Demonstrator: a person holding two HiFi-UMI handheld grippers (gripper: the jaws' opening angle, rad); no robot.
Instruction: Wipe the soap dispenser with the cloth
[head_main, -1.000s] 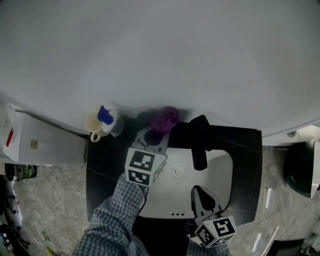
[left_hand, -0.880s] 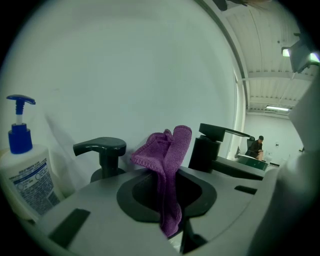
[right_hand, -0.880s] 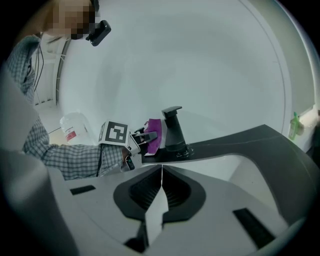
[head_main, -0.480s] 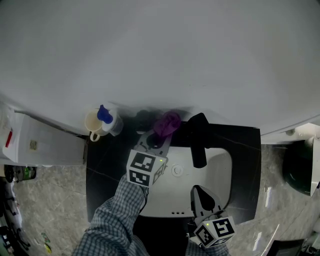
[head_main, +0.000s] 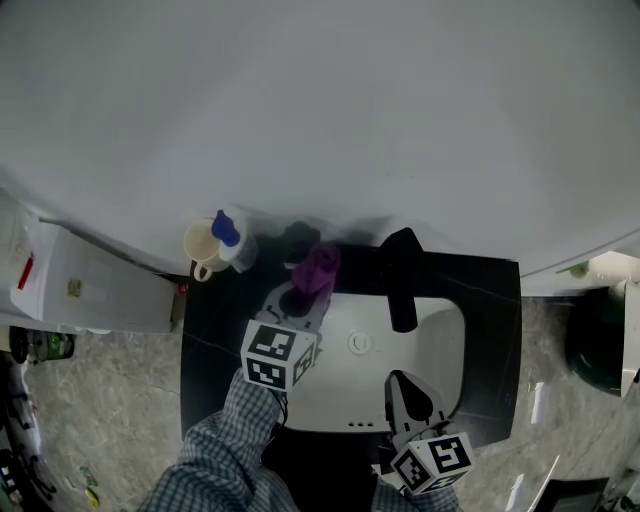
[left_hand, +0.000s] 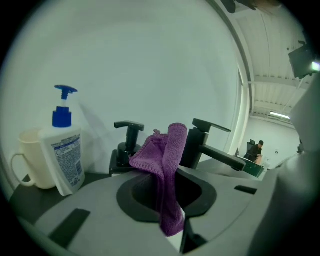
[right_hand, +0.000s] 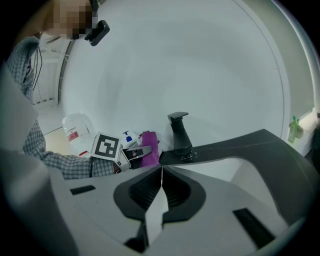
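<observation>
You can read no words here. The pump bottle (left_hand: 62, 150) carries a label of blue print too small to make out. The white container (head_main: 80, 285) has a red tag, illegible. The marker cubes (head_main: 272, 355) show only black-and-white squares.

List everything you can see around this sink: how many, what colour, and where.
cloth: one, purple, in front of the soap dispenser
soap dispenser: one, black, back of the countertop, left of the faucet
faucet: one, black, over the rear of the basin
basin: one, white, set in the countertop
countertop: one, black
pump bottle: one, white with blue pump, back left corner
mug: one, cream, beside the pump bottle
container: one, white with red label, left of the countertop
left gripper: one, grey, jaws shut on the cloth
right gripper: one, grey, jaws shut and empty, over the basin's front
sleeve: one, checked, left arm
</observation>
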